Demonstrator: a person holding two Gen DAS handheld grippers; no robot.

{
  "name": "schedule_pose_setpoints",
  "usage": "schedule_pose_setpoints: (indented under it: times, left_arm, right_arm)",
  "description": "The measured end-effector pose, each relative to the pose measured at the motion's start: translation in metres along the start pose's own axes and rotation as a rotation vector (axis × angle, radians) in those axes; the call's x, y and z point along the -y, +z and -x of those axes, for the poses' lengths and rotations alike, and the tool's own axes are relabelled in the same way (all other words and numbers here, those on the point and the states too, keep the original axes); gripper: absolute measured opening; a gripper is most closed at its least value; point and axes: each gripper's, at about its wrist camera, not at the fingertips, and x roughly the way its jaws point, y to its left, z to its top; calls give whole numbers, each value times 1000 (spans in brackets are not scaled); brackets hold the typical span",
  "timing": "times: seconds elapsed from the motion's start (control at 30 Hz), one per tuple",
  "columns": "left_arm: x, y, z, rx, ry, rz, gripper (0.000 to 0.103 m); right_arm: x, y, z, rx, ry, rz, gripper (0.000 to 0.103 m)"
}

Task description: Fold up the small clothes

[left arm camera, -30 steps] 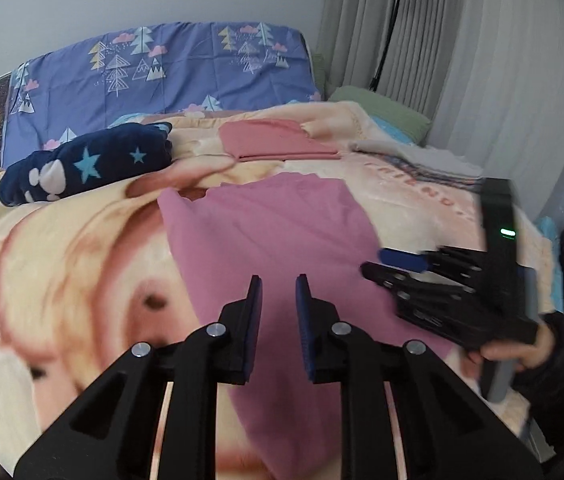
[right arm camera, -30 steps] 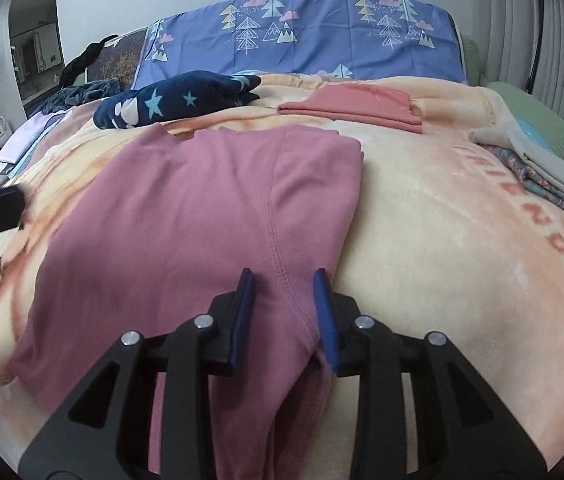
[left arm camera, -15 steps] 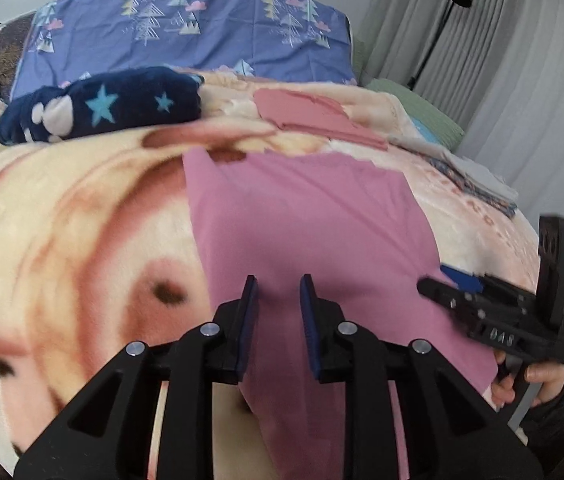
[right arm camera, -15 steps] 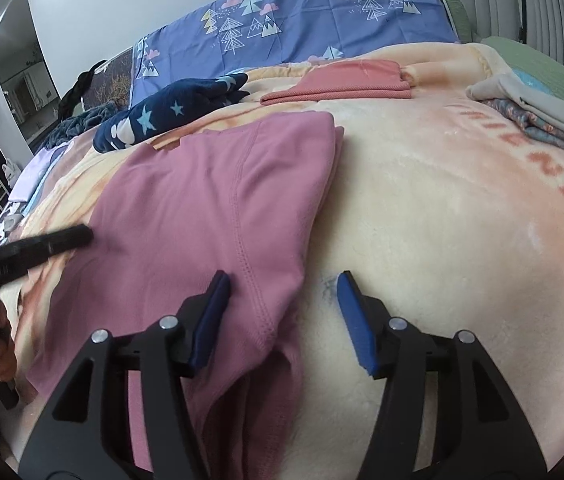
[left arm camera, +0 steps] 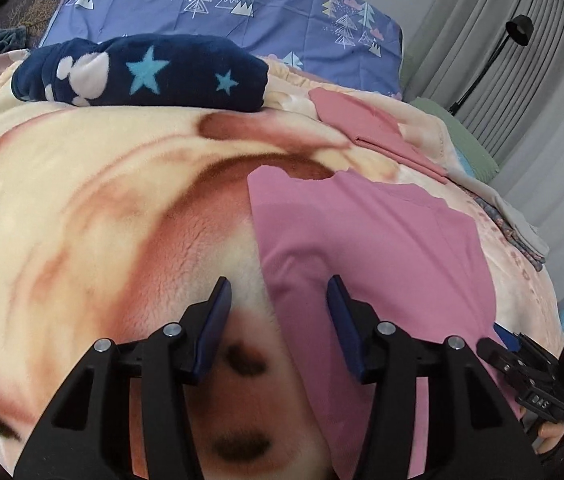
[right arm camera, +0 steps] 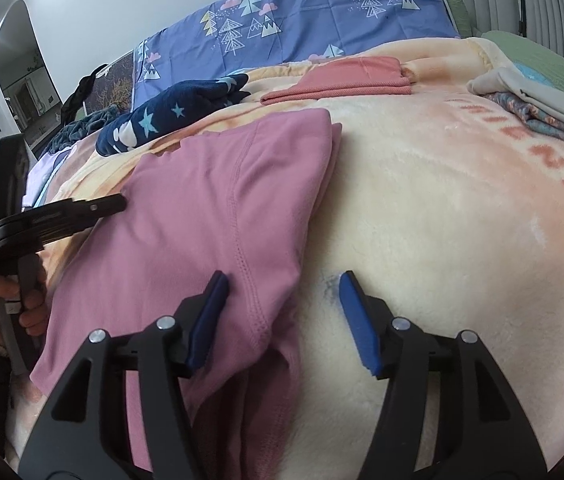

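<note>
In the left wrist view, the left gripper (left arm camera: 278, 312) is hovering with jaws just widened, straddling the left edge of the pink garment (left arm camera: 366, 248) lying on the blanket (left arm camera: 82, 200). In the right wrist view, the right gripper (right arm camera: 282, 312) is standing wide, gripping nothing, over the pink garment's (right arm camera: 210, 216) near right corner.

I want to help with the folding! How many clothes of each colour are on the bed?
Pink: 1, the pink garment lying flat between the grippers.
Coral: 1, the folded coral garment farther back.
Navy with stars: 1, the navy fleece bundle.
Pale and patterned: 1 folded pile at the right edge; how many pieces it holds cannot be told.
Total: 4
</note>
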Motion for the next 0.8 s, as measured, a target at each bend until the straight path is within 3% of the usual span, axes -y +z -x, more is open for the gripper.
schedule_pose_setpoints:
  times: [0.2, 0.3, 0.67, 0.8]
  left_arm:
    - [2, -18, 5, -52, -143, 16, 56]
    - [5, -29, -1, -60, -141, -17, 60]
    - [8, -31, 1, -55, -144, -15, 60]
    - [14, -28, 4, -76, -207, -19, 59]
  right_arm:
    - [3, 0, 1, 3, 19, -15, 60]
    - [5, 0, 1, 3, 28, -24, 60]
    - [7, 0, 2, 4, 39, -32, 60]
    - [13, 8, 6, -17, 91, -83, 63]
